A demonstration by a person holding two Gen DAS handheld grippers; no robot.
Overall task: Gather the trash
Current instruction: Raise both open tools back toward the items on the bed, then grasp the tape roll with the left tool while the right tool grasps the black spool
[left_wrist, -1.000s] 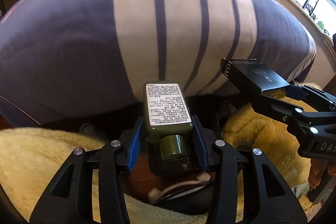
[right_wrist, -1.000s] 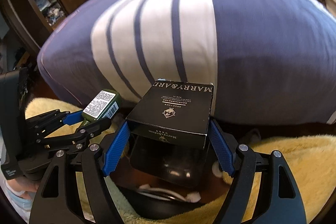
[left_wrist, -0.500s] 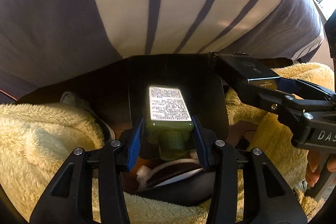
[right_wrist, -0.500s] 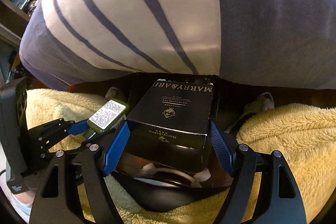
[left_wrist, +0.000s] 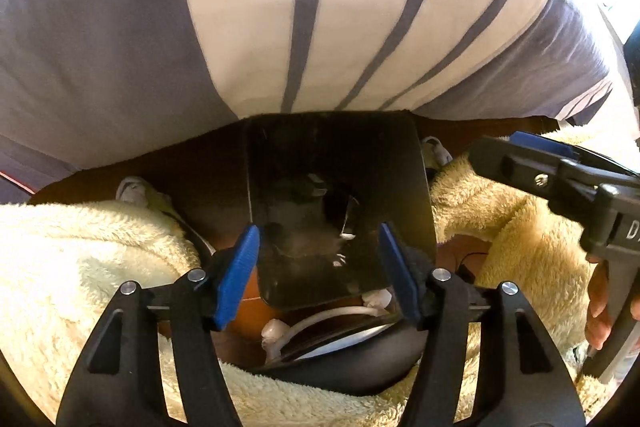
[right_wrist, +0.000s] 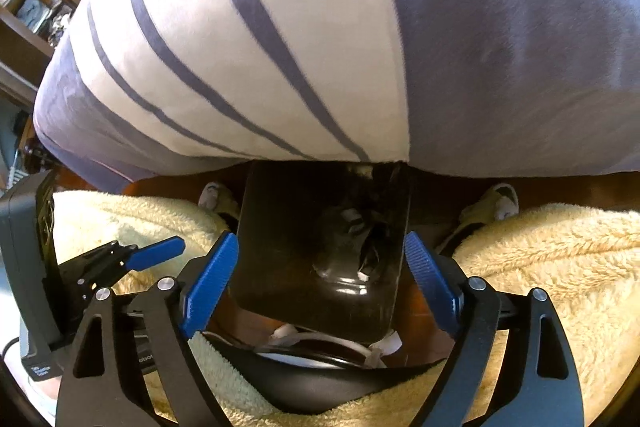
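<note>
Both claws hang over the black bin [left_wrist: 340,163]: the left claw [left_wrist: 318,271] and right claw [right_wrist: 320,285] are opening, nothing between them (striped bedding [right_wrist: 280,47] beyond).

Glossy black plastic bin [left_wrist: 340,167]; fluffy yellow fleece [left_wrist: 80,267], smooth striped cotton bedding [left_wrist: 280,7]

bin mouth [left_wrist: 336,203] open, bed [left_wrist: 280,7] overhanging behind

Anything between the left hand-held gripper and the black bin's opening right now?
Nothing visible. The left hand-held gripper hangs over the black bin, jaws opening and empty; the bin mouth is unobstructed, only dark contents inside.
</note>
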